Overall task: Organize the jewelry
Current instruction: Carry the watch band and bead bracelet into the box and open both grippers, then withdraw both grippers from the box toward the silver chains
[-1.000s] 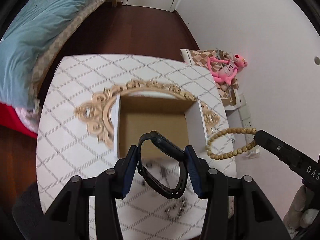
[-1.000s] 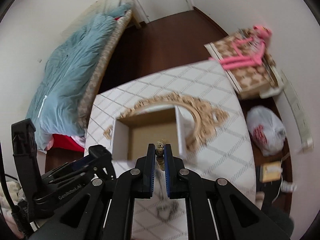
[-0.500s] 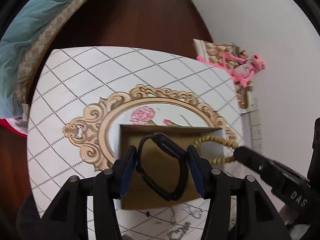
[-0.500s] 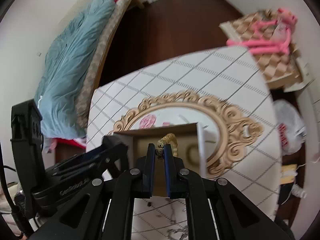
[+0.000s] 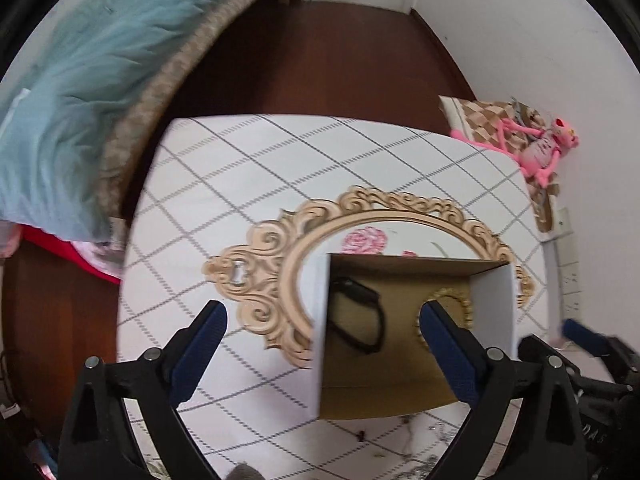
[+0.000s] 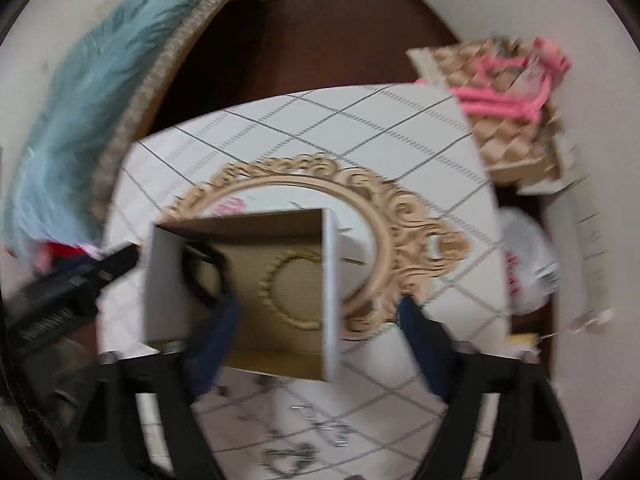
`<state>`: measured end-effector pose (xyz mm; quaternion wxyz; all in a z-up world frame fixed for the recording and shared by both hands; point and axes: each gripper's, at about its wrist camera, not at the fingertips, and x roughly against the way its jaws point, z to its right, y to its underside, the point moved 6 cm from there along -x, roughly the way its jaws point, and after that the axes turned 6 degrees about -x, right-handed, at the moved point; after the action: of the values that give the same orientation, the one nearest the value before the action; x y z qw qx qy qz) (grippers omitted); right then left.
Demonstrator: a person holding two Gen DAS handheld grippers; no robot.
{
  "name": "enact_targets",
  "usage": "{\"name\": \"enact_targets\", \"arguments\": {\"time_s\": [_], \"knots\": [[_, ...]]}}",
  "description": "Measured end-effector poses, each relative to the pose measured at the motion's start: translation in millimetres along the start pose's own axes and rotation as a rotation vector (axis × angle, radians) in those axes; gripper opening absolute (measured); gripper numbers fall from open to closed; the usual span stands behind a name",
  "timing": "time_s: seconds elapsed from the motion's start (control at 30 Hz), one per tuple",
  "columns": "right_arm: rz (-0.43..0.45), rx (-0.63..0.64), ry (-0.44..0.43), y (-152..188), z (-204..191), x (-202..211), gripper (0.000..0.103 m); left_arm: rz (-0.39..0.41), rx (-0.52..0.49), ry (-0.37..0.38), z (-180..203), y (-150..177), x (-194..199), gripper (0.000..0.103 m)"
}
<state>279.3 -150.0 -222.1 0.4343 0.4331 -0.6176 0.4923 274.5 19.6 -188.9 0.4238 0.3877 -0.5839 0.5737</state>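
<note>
An open cardboard box stands on the table. Inside it a black wristband lies on the left of the floor and a tan bead bracelet on the right. My left gripper hovers over the box's left wall. Its jaws are opening wide and nothing is between the pads. My right gripper hangs over the box's right wall, jaws also opening and empty. Each gripper shows at the edge of the other's view, the right gripper and the left gripper.
The table has a white grid-pattern cloth with an ornate gold oval frame under the box. Small loose jewelry lies near the front edge. A bed with a blue duvet is at left, a pink toy at right.
Both grippers moved over the box and lower, then let go. The black wristband left the left jaws and the bead bracelet left the right jaws; both now lie in the box.
</note>
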Motion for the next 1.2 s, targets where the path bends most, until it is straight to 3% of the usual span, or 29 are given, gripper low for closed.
{"name": "enact_targets", "arguments": {"time_s": [0.1,0.27,0.5,0.97,1.2], "knots": [[0.037,0.056,0.094,11,1,0,0.093,0.031,-0.033,-0.068,-3,12,4,0.099],[0.051,0.065,0.120,25,-2,0,0.098,0.037,-0.038,-0.092,-5,30,11,0.099],[0.093,0.060,0.121,41,-8,24,0.098,0.083,-0.021,-0.106,-9,47,41,0.099],[0.245,0.048,0.089,75,-20,111,0.098,0.222,-0.015,-0.128,-12,77,129,0.099],[0.250,0.032,0.058,104,-16,128,0.098,0.205,-0.010,-0.125,-13,107,129,0.099]]}}
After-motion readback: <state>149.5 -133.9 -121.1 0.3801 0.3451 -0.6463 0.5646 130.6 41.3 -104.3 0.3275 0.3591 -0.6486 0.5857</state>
